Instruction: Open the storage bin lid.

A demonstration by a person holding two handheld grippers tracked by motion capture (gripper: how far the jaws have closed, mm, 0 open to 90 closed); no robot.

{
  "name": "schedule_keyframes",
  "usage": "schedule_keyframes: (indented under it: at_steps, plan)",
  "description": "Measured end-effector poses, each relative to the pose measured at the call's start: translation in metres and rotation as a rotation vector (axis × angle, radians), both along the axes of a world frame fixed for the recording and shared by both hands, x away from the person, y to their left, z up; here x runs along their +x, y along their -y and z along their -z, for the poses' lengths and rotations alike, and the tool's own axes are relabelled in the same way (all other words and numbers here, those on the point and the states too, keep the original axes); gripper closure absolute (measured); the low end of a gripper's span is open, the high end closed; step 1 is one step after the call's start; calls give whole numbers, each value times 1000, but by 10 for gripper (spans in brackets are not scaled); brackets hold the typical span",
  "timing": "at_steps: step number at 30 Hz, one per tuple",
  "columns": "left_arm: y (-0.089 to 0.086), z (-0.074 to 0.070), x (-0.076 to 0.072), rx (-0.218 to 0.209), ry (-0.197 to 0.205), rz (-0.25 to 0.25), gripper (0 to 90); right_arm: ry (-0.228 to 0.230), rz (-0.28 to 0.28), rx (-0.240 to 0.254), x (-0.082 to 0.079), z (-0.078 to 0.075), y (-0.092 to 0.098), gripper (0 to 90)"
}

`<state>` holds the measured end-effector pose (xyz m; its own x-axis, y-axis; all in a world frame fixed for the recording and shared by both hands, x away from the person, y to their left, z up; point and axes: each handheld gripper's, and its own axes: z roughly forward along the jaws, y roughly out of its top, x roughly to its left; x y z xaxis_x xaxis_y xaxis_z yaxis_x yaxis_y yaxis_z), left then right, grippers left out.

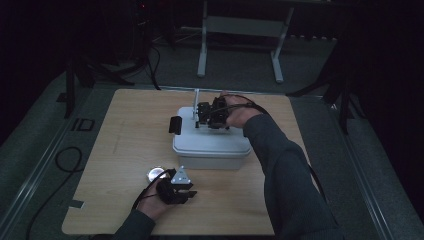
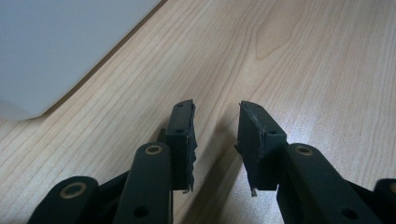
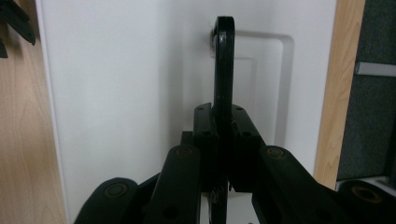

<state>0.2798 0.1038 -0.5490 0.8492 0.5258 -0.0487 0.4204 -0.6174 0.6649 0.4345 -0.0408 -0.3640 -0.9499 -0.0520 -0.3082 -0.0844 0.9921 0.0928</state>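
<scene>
A light wooden table [image 1: 125, 150] carries a white lidded box [image 1: 212, 145] near its centre, with a black side latch [image 1: 175, 124] on the box's left end and a small round metal object [image 1: 156, 174] on the near left of the tabletop. The right gripper [image 3: 223, 122], reaching over the far part of the lid, has its jaws pressed together on the box's black carrying handle [image 3: 223, 70], which stands upright on edge from the lid's recess. The left gripper [image 2: 215, 140] rests low over bare wood near the box's near-left corner, jaws partly apart with nothing between them. To lift well, the pull should probably run straight up along the handle, the grip kept square, while the idle gripper stays clear or steadies the box.
</scene>
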Motion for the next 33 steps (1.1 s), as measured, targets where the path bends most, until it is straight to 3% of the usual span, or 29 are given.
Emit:
schedule_keyframes:
  at_steps: [33]
  plan:
    - [0, 0, -1, -1, 4, 1, 651, 9, -18, -2, -2, -3, 1, 843]
